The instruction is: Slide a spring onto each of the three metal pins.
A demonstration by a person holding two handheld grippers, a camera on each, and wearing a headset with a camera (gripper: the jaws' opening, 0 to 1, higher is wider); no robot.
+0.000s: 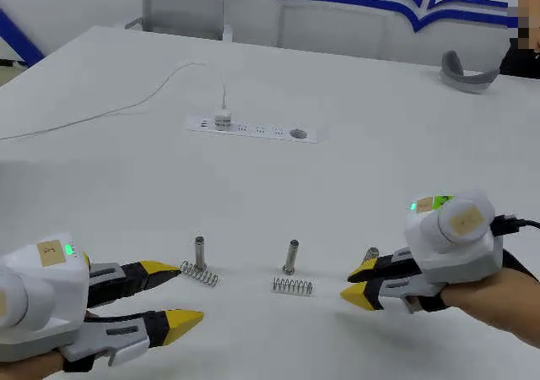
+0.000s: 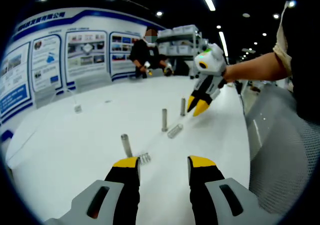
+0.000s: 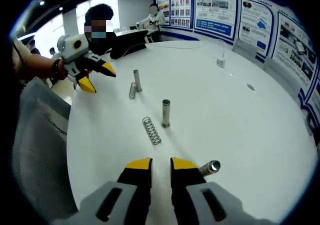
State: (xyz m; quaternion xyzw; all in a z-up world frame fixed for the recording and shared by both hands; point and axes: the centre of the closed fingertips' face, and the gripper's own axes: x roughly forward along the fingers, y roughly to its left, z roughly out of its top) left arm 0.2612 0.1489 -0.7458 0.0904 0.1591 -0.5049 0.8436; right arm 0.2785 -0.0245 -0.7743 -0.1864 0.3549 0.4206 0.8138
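A wide white table (image 1: 354,177) is seen. Much bare surface is left between the row of pins and the power strip (image 1: 253,130), which is set into the top further away. A white plug (image 1: 223,120) is seated in the strip. In the right gripper view the rounded table edge is shown close to the pins, with a grey mesh chair (image 3: 37,135) just beside it.

The left gripper (image 1: 173,294) is held low at the near left and pointed to the right. Its jaws are spread wide and nothing is between them. The right gripper (image 1: 359,283) is held at the right and pointed to the left. Its jaws are only a little apart and nothing is pinched.

Three metal pins are stood upright in a row between the grippers. The left pin (image 1: 200,252) and the middle pin (image 1: 291,257) are bare. The right pin (image 1: 370,254) is partly hidden just behind the right gripper's tips. One spring (image 1: 199,273) is laid flat against the foot of the left pin. A second spring (image 1: 293,286) is laid flat just in front of the middle pin.
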